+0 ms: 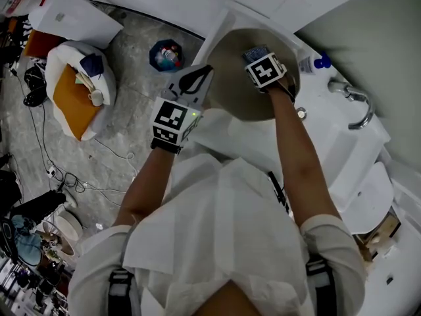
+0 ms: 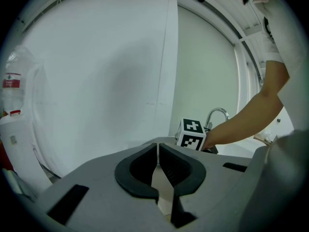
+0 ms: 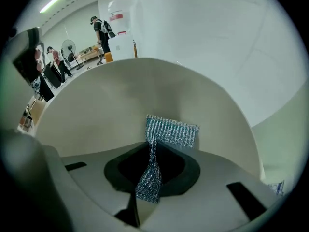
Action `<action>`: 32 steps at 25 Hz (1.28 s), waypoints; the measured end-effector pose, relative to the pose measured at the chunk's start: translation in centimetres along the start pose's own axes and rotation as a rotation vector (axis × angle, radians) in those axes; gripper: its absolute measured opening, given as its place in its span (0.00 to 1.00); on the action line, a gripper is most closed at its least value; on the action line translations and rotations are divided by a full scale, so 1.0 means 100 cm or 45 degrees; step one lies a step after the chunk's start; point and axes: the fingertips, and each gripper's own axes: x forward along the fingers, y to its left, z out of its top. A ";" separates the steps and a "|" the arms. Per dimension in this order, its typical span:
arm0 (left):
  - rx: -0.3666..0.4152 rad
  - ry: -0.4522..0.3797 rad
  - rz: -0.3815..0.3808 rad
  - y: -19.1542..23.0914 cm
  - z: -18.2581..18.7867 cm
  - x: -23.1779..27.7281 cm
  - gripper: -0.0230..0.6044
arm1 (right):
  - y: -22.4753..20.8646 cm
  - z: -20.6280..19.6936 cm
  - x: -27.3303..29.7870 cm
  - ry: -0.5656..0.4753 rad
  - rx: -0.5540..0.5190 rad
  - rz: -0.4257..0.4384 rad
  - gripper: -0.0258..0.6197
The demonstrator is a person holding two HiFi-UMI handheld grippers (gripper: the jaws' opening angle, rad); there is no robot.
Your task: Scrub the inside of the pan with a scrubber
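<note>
A beige pan [image 1: 231,84] stands tilted in the white sink [image 1: 342,143]. My left gripper [image 1: 195,79] is at the pan's left edge, its jaws shut on the thin beige rim [image 2: 160,183]. My right gripper [image 1: 260,56] reaches steeply down into the pan, shut on a blue-silver mesh scrubber [image 3: 165,131]. The scrubber's free end spreads flat against the pan's inner wall [image 3: 111,100]. In the left gripper view the right gripper's marker cube [image 2: 192,134] shows just past the rim. In the head view the scrubber [image 1: 255,50] peeks out above that cube.
A chrome faucet [image 1: 356,105] and a blue-capped bottle [image 1: 317,62] stand at the sink's right. On the floor at left lie a blue bowl [image 1: 166,54], a white-and-orange bag [image 1: 75,91] and cables. A water dispenser [image 3: 120,28] stands beyond the pan.
</note>
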 end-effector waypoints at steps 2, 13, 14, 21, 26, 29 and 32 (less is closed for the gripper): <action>-0.001 0.002 0.001 0.001 0.000 0.000 0.08 | 0.014 0.027 0.004 -0.145 -0.049 0.057 0.11; 0.000 -0.012 -0.002 0.000 0.003 0.005 0.08 | 0.103 0.004 -0.007 -0.056 -0.192 0.430 0.11; 0.000 -0.013 -0.002 0.001 0.003 0.006 0.08 | 0.108 -0.006 -0.010 -0.023 -0.204 0.457 0.11; 0.002 -0.005 0.000 0.008 0.003 0.007 0.08 | 0.087 -0.067 -0.020 0.263 -0.235 0.509 0.11; 0.009 -0.010 -0.006 0.007 0.006 0.009 0.08 | 0.040 -0.055 -0.010 0.280 -0.177 0.381 0.11; 0.010 -0.003 -0.007 0.007 0.004 0.009 0.08 | 0.014 -0.030 -0.002 0.187 -0.107 0.274 0.11; 0.009 0.006 -0.003 0.007 0.002 0.008 0.08 | 0.001 -0.003 0.005 0.064 -0.068 0.200 0.11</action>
